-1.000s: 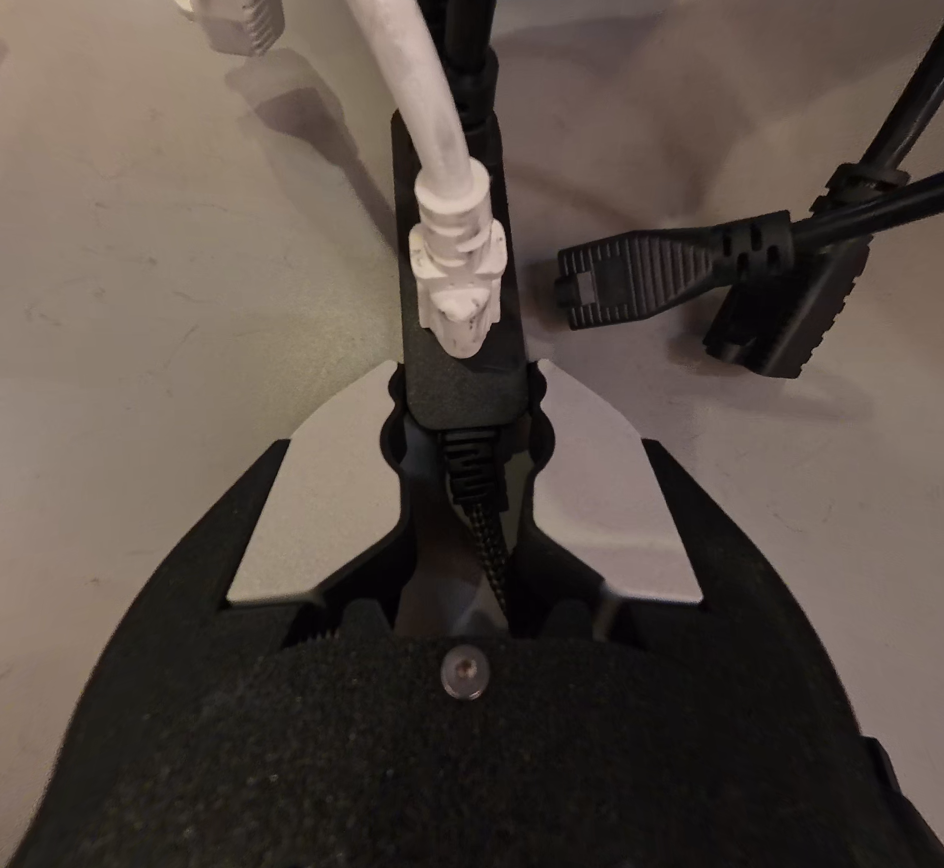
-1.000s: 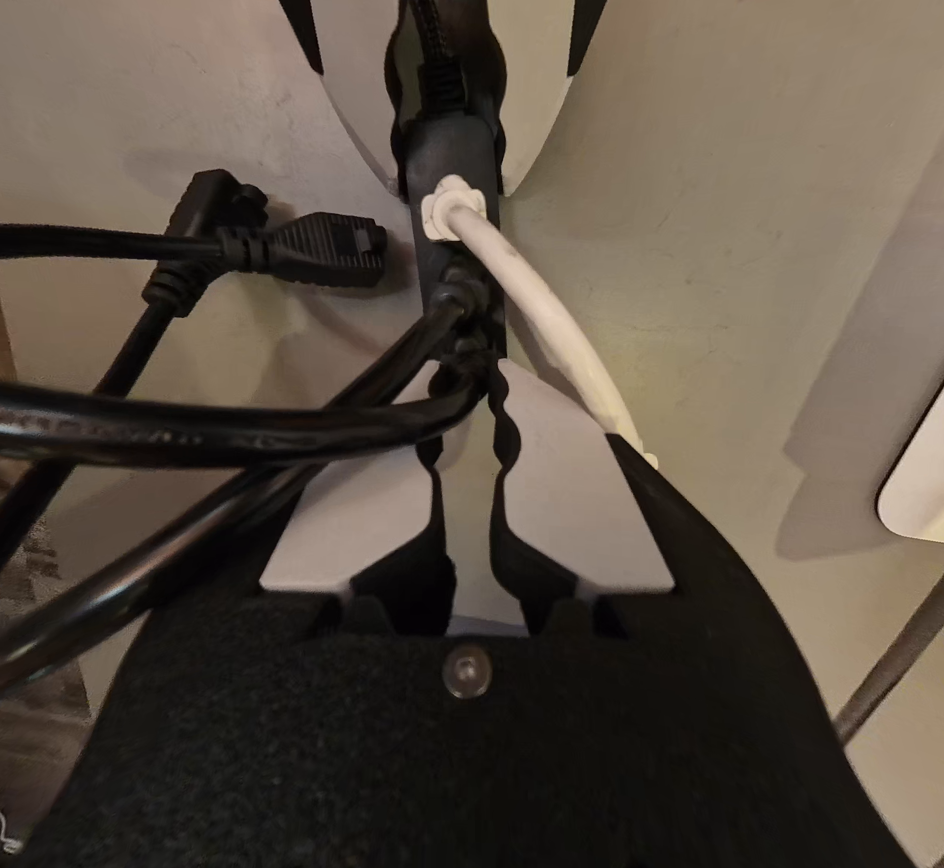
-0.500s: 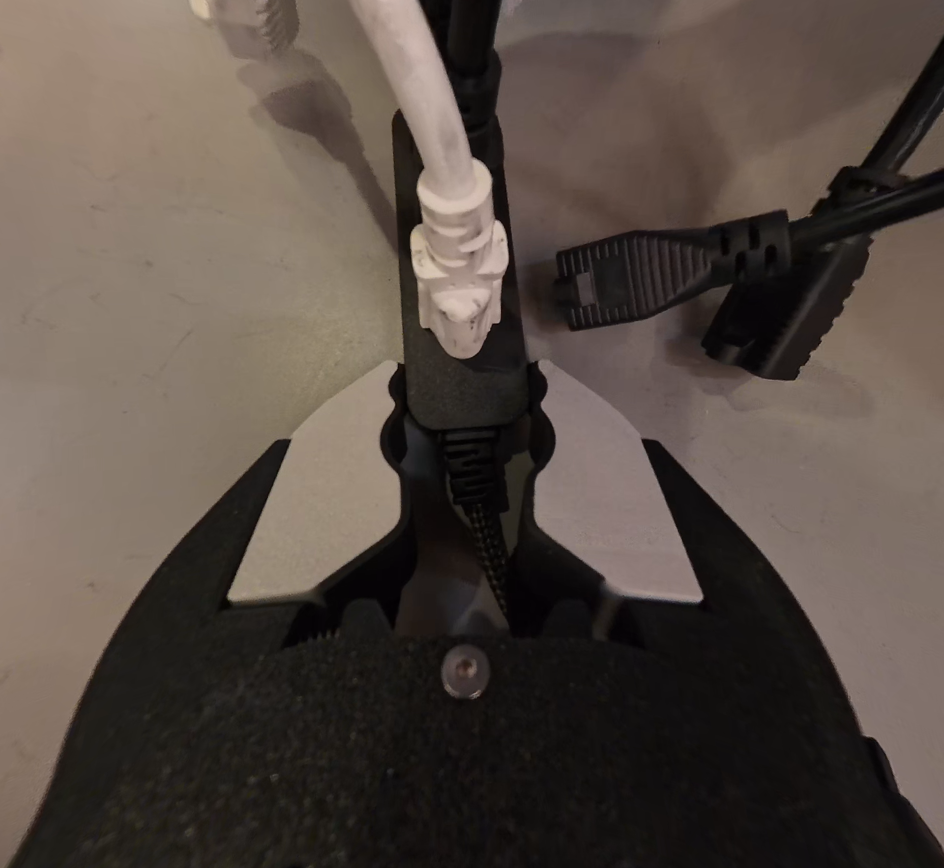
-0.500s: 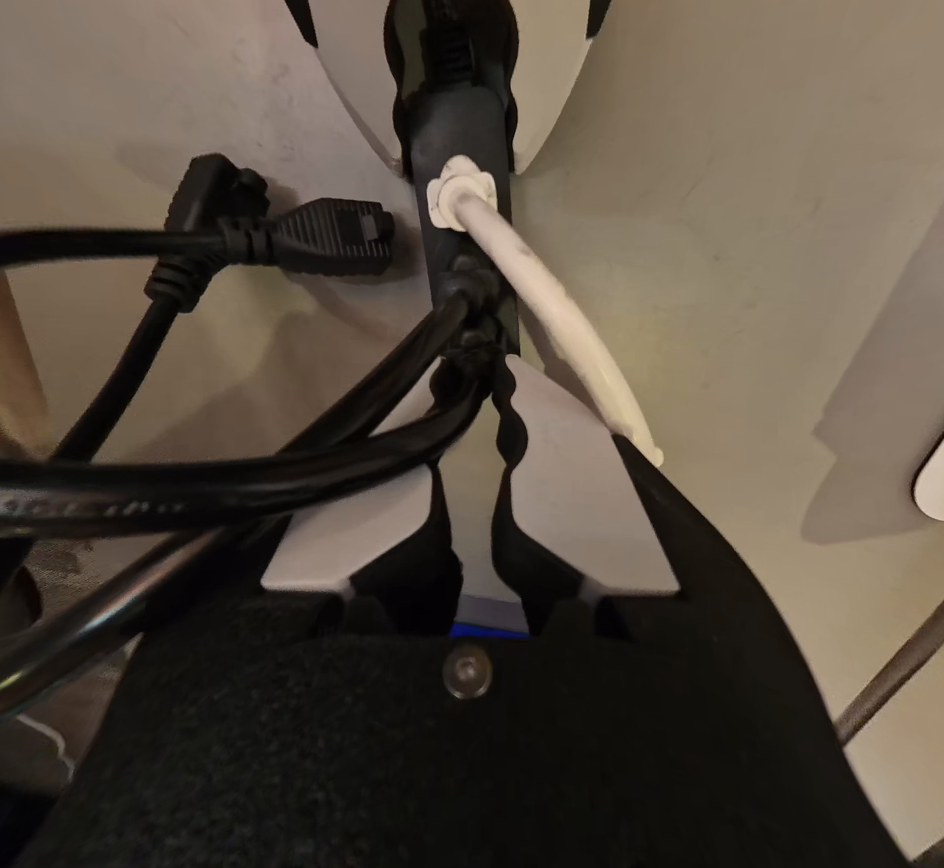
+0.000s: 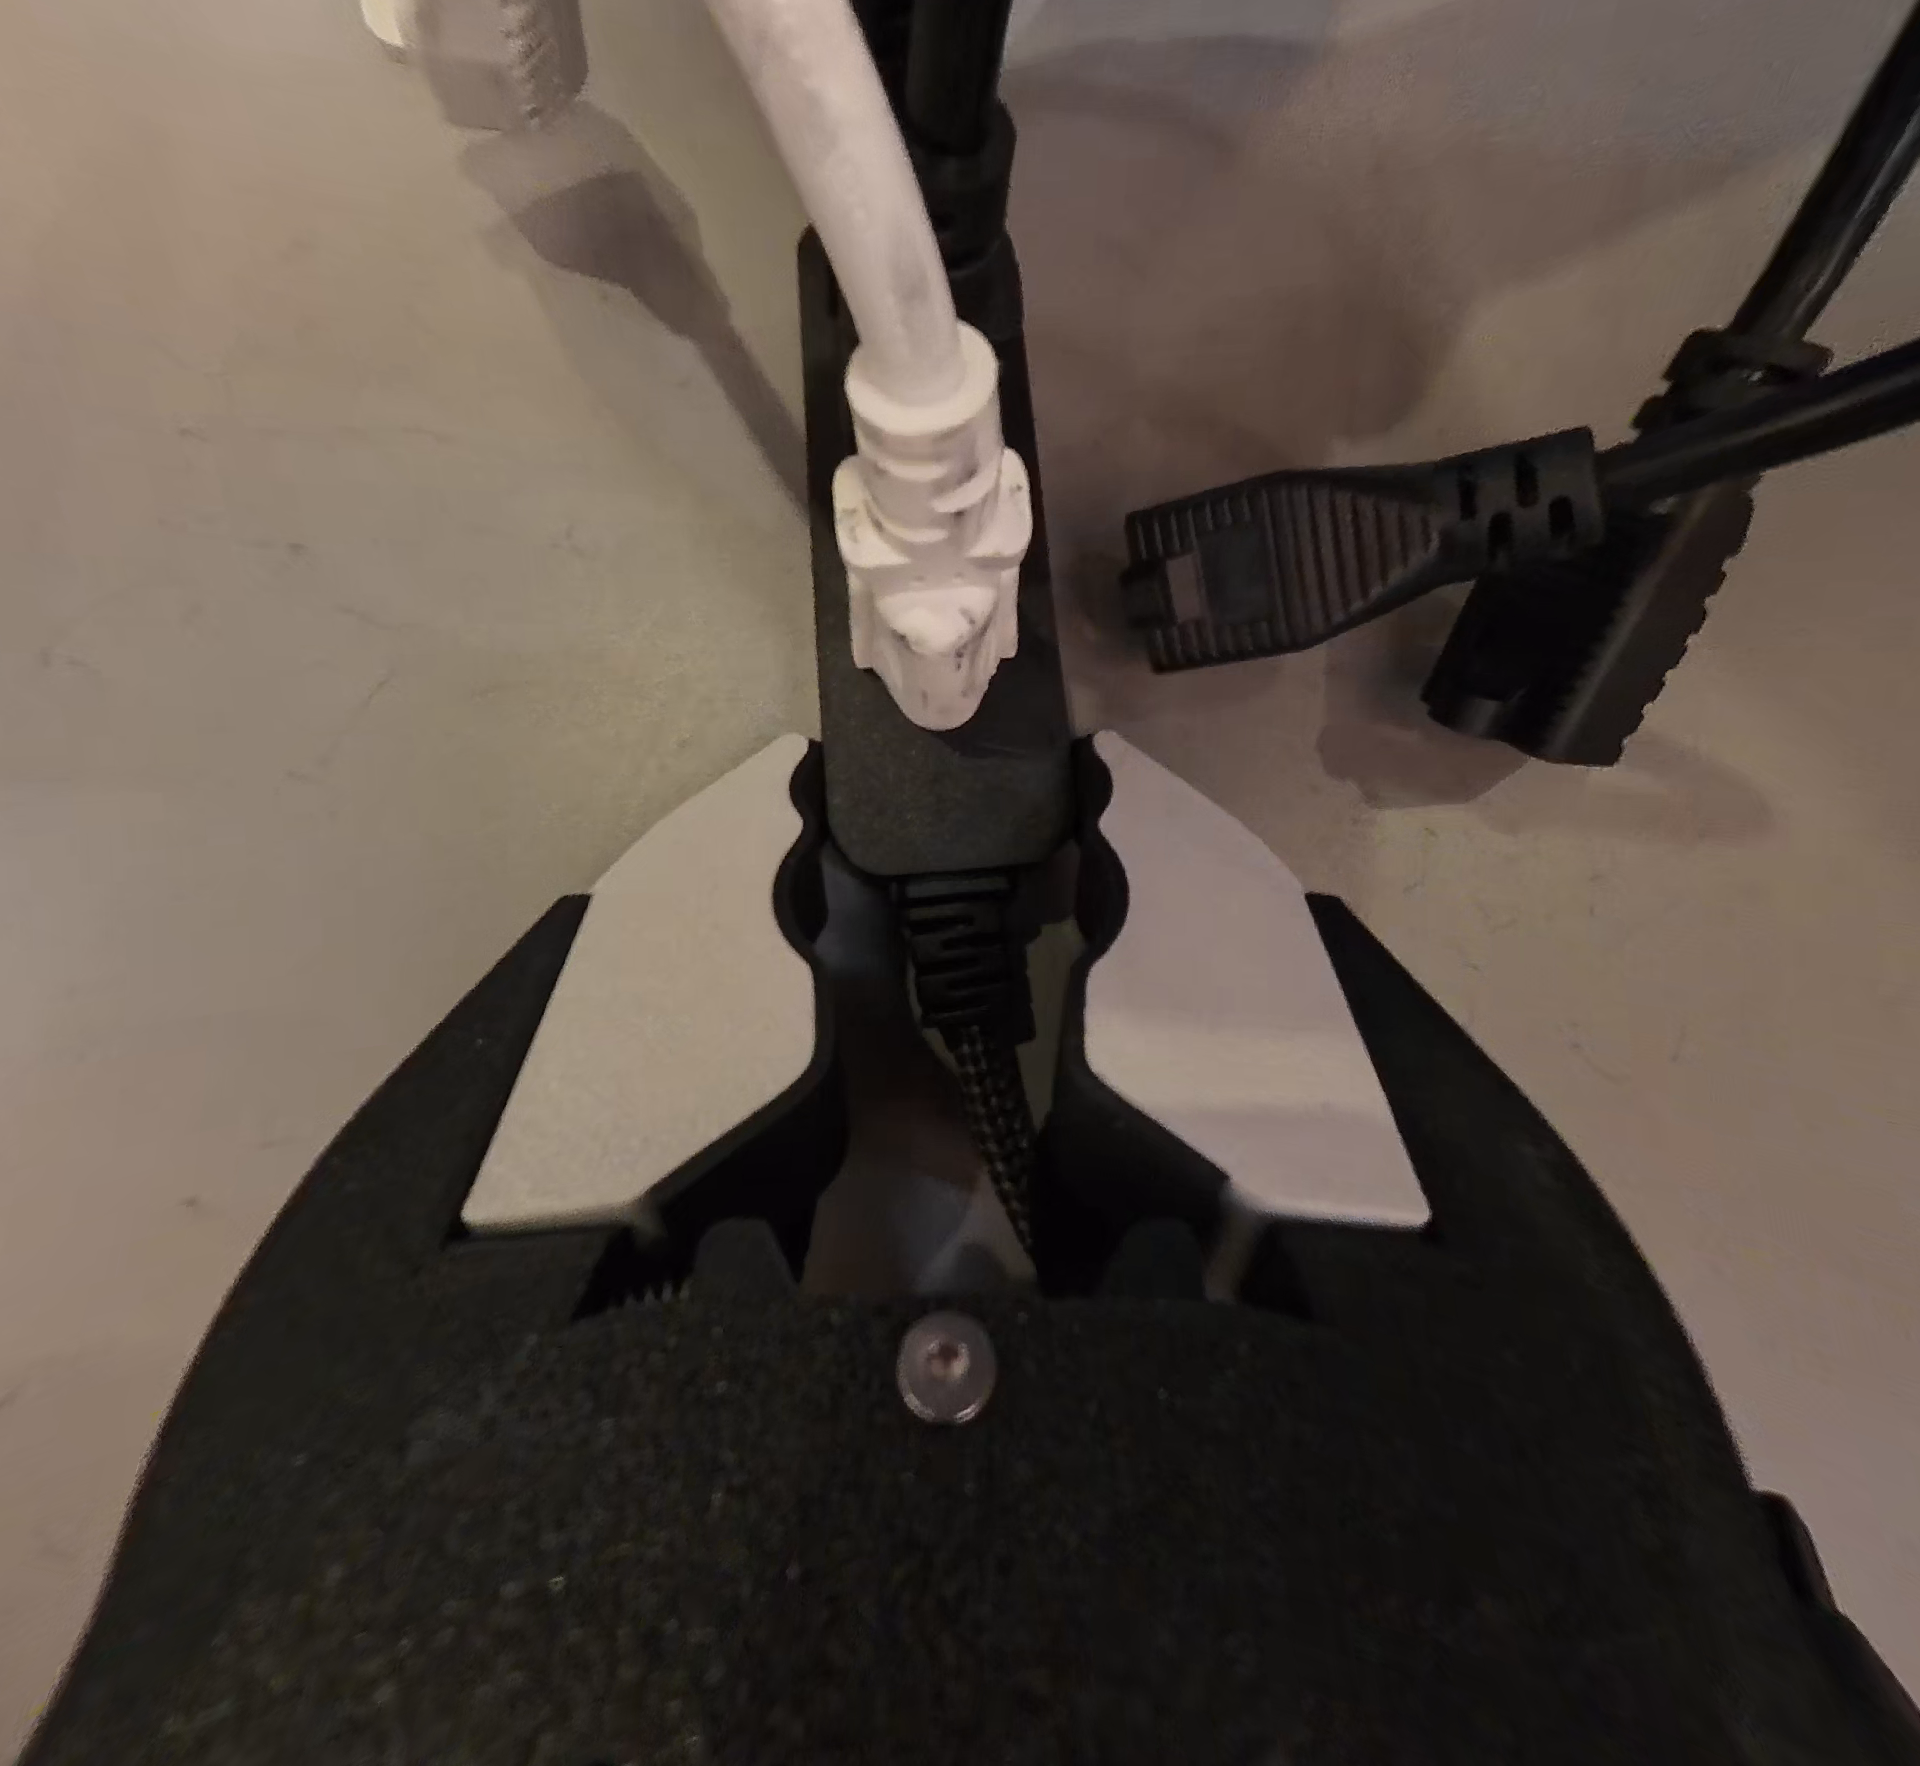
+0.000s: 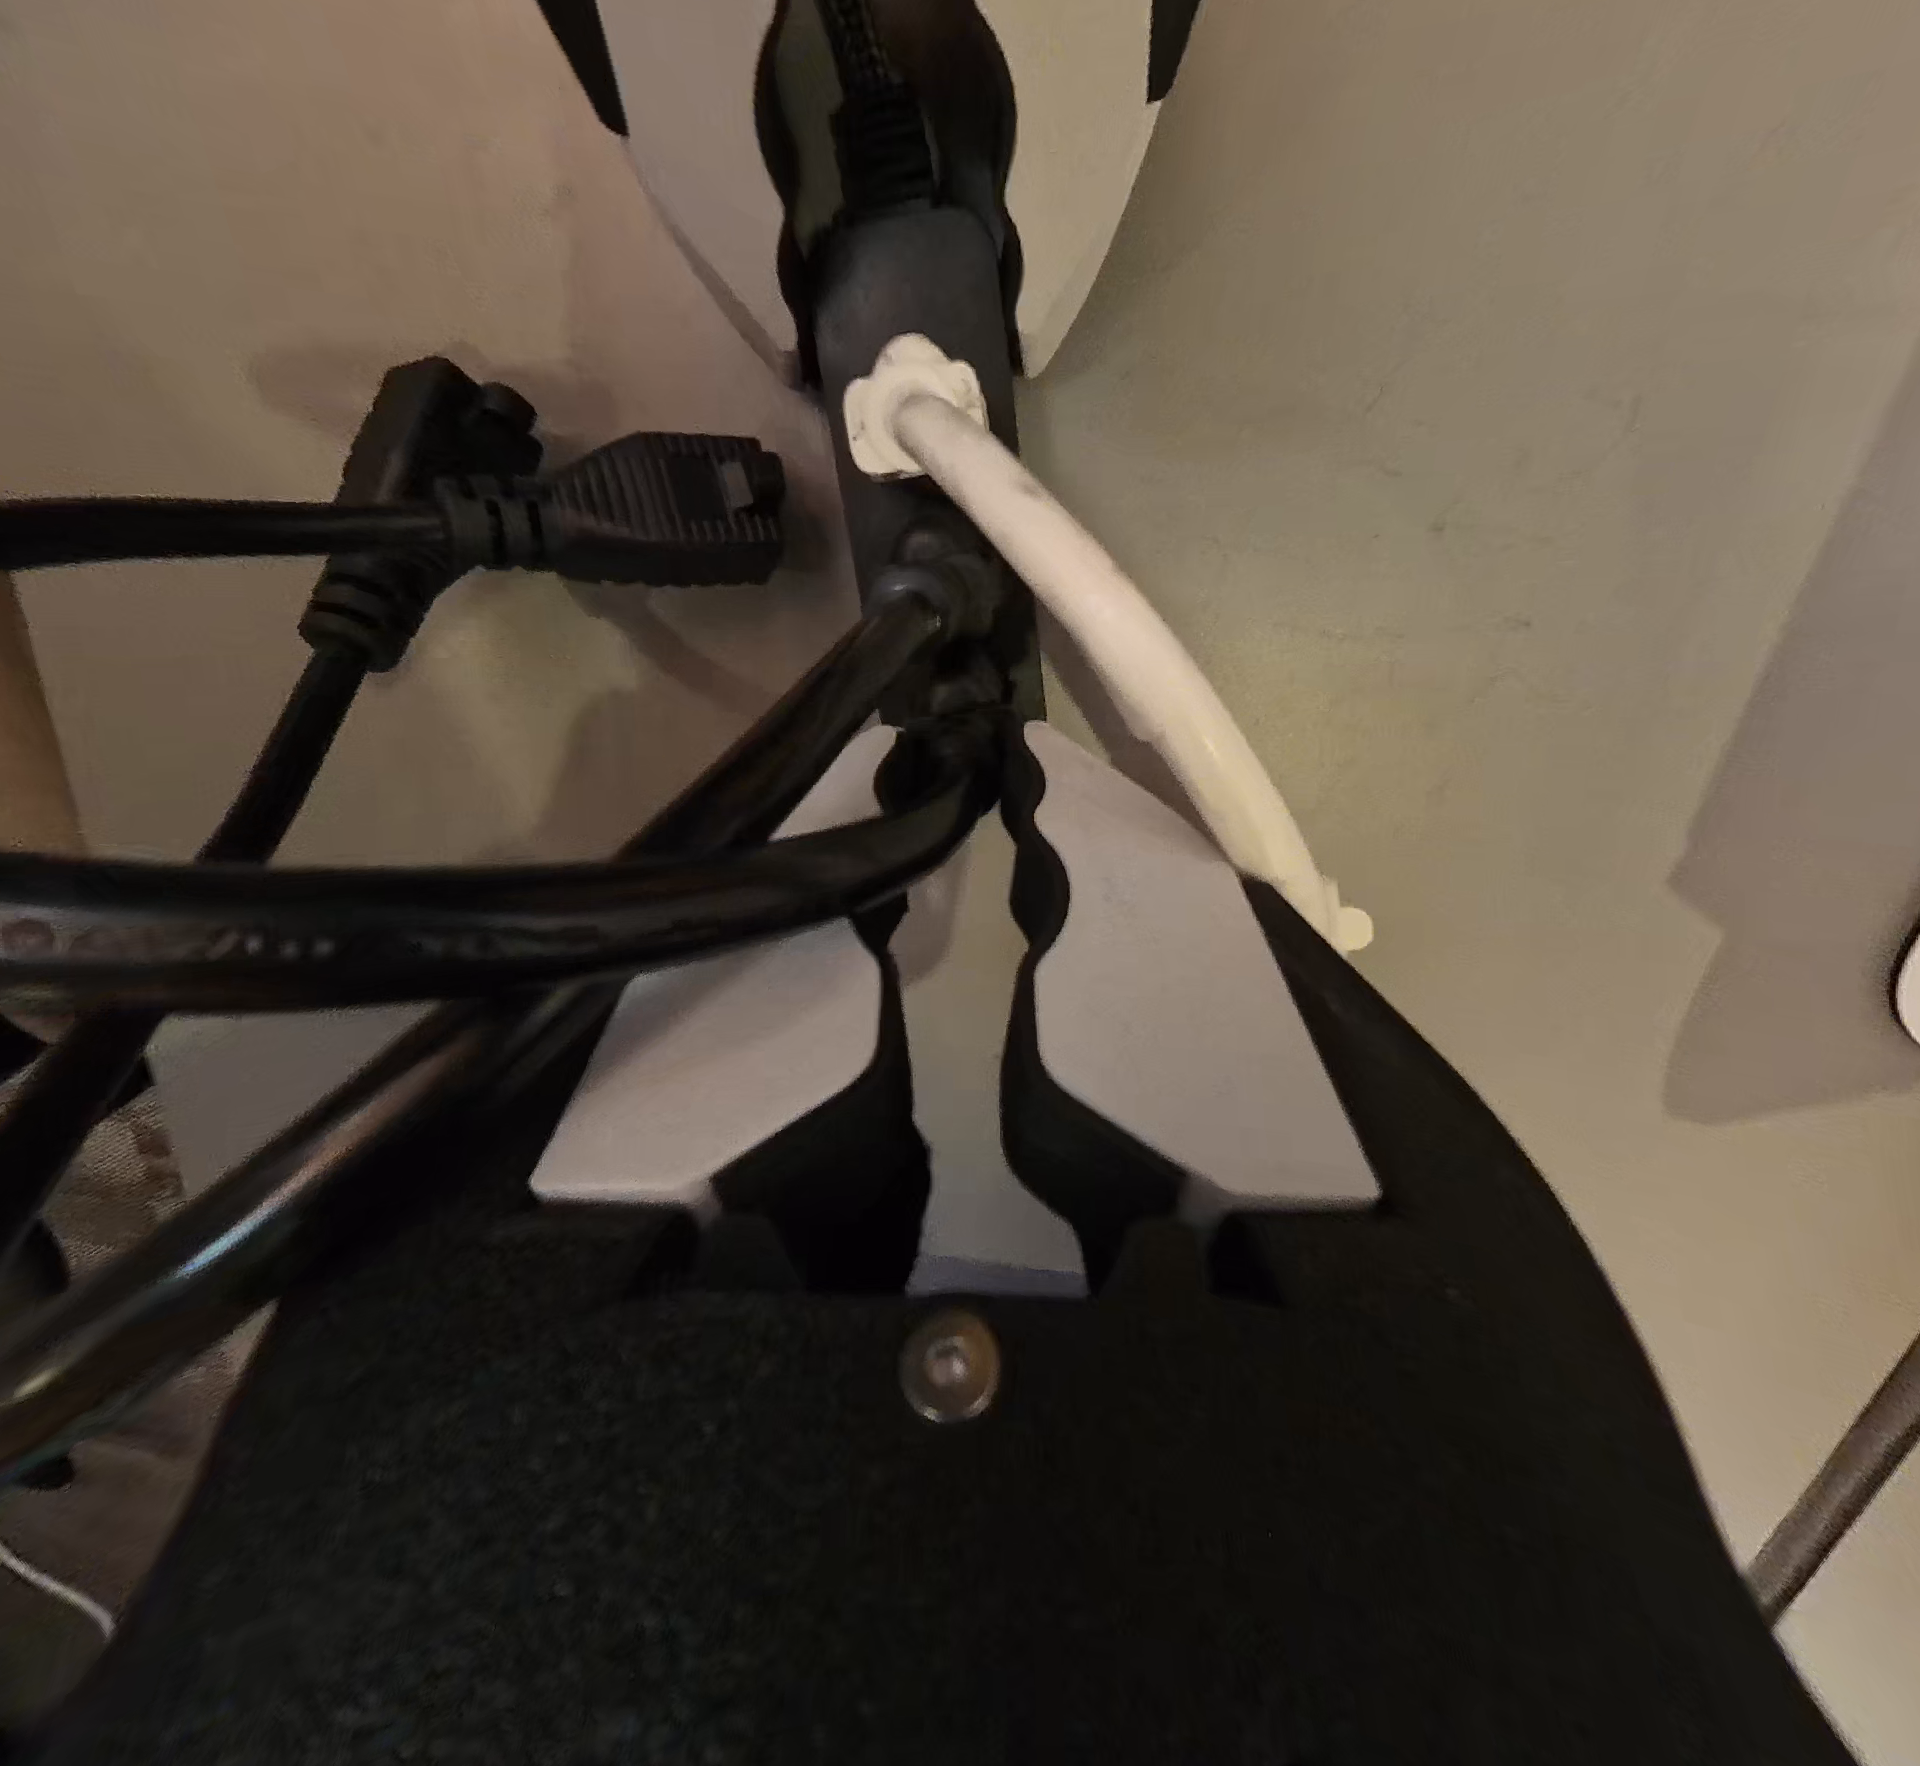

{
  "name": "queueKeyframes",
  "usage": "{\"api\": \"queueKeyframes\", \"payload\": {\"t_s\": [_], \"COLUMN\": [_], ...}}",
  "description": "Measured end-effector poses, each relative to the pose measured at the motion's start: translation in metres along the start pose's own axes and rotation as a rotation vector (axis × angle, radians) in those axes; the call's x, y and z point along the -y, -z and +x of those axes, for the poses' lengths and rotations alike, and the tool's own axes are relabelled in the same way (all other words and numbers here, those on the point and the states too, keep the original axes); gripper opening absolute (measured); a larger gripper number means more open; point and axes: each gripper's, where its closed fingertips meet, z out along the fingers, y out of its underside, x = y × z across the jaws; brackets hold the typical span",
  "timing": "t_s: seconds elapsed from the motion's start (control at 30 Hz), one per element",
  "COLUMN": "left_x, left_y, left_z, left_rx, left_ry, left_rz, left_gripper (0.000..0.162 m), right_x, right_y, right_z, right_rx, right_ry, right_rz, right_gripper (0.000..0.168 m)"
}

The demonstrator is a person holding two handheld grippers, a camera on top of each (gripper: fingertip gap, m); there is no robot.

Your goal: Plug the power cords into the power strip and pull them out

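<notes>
A narrow black power strip [image 5: 935,760] lies on a beige surface, with its braided cable [image 5: 997,1124] running back between my fingers. My left gripper [image 5: 940,786] is shut on the strip's near end. A white plug [image 5: 930,563] sits in the strip, and black cords [image 5: 961,106] enter it farther along. In the right wrist view the strip [image 6: 909,303] runs away from me with the white plug [image 6: 909,407] in it, and the left gripper [image 6: 912,345] clamps its far end. My right gripper [image 6: 961,750] is shut on a black plug [image 6: 940,729] at the strip's near end.
Two loose black plugs [image 5: 1299,563] [image 5: 1579,646] lie right of the strip and also show in the right wrist view [image 6: 665,521]. A loose white plug [image 5: 478,2] lies at the far left. Thick black cords [image 6: 468,916] cross my right gripper's left side. A metal rod [image 6: 1829,1508] stands at the lower right. The tips of one gripper are about 9 centimetres away from the tips of the other.
Almost nothing. Both grippers keep their holds and the strip stays put. The views shift only slightly.
</notes>
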Motion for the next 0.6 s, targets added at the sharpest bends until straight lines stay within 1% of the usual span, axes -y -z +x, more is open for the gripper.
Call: {"api": "queueKeyframes", "payload": {"t_s": [0.1, 0.27, 0.33, 0.43, 0.6], "left_x": [0.0001, 0.0000, 0.0002, 0.0002, 0.0000], "left_y": [-0.0002, -0.0003, -0.0003, -0.0005, -0.0006], "left_z": [0.0004, 0.0004, 0.0004, 0.0004, -0.0001], "left_rx": [0.001, 0.003, 0.001, 0.002, 0.003], "left_ry": [-0.005, -0.003, -0.001, -0.002, -0.004], "left_rz": [0.001, 0.001, 0.001, 0.001, 0.000], "left_gripper": [0.045, 0.045, 0.044, 0.044, 0.044], "right_x": [0.0014, 0.0017, 0.0001, -0.0008, -0.0010], "right_y": [0.0001, 0.0016, 0.0018, 0.0015, 0.0015], "right_z": [0.0007, 0.0000, 0.0006, 0.0016, 0.0015], "right_rx": [0.003, 0.056, 0.056, 0.037, 0.043], "right_ry": [0.029, 0.070, 0.122, 0.188, 0.216], "right_rz": [0.004, -0.014, -0.068, -0.123, -0.141], "right_gripper": [0.015, 0.017, 0.019, 0.017, 0.016]}}
